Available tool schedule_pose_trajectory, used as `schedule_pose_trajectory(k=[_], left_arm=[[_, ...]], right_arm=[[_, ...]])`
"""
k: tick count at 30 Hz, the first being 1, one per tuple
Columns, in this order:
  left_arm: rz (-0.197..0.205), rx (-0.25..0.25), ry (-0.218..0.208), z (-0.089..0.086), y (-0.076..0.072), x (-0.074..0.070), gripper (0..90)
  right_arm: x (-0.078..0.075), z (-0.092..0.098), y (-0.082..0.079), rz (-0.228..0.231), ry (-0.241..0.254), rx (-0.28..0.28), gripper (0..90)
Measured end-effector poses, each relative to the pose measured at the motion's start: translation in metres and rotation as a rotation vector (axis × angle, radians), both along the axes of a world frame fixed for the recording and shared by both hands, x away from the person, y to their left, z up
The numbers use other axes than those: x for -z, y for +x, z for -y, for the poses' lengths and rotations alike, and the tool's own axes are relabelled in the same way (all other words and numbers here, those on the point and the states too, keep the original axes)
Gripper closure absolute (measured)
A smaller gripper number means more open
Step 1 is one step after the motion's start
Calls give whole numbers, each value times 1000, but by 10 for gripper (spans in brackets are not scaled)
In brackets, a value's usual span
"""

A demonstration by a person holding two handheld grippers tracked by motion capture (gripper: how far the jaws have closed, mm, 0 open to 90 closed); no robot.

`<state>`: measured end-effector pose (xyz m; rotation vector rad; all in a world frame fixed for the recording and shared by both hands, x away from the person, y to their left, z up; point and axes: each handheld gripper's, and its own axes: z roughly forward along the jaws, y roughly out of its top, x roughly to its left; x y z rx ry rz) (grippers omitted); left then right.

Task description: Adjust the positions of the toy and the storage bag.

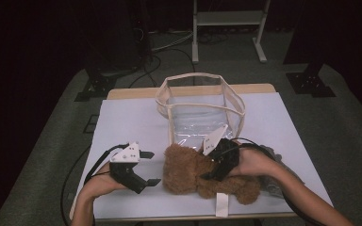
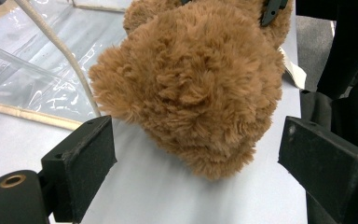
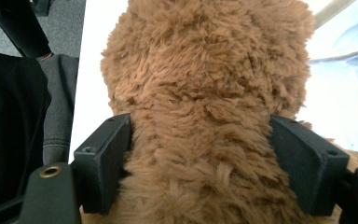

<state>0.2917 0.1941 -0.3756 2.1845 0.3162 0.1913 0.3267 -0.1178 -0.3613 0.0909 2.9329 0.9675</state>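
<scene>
A brown plush teddy bear (image 1: 188,174) lies on the white table top (image 1: 122,122), just in front of a clear plastic bag (image 1: 200,110) with beige trim that stands open. My left gripper (image 1: 152,167) is open just left of the bear; in the left gripper view the fuzzy head (image 2: 196,88) sits a little beyond and between its jaws (image 2: 196,149), untouched. My right gripper (image 1: 212,169) reaches down over the bear from the right. In the right gripper view its wide jaws (image 3: 200,140) straddle the bear's narrow middle (image 3: 205,60), fur brushing both pads.
A crumpled grey cloth (image 1: 268,179) lies at the right under my right forearm, near the table's edge. A white tag (image 1: 221,205) hangs over the front edge below the bear. A metal stand (image 1: 228,19) and cables are on the floor beyond the table.
</scene>
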Motion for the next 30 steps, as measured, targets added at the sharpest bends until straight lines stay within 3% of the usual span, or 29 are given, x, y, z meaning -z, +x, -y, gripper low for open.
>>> schedule_pose_trajectory(k=[10,19,30], left_arm=[[1,-2,-1,-2,0,-2,96],[-2,-2,-2,-1,0,0,96],[-4,-2,2,-2,0,0,96]], right_arm=[[10,-7,0,12,-52,-10,253],[16,-2,3,-7,-64,6,416],[15,3,-2,35,-47,11,586]])
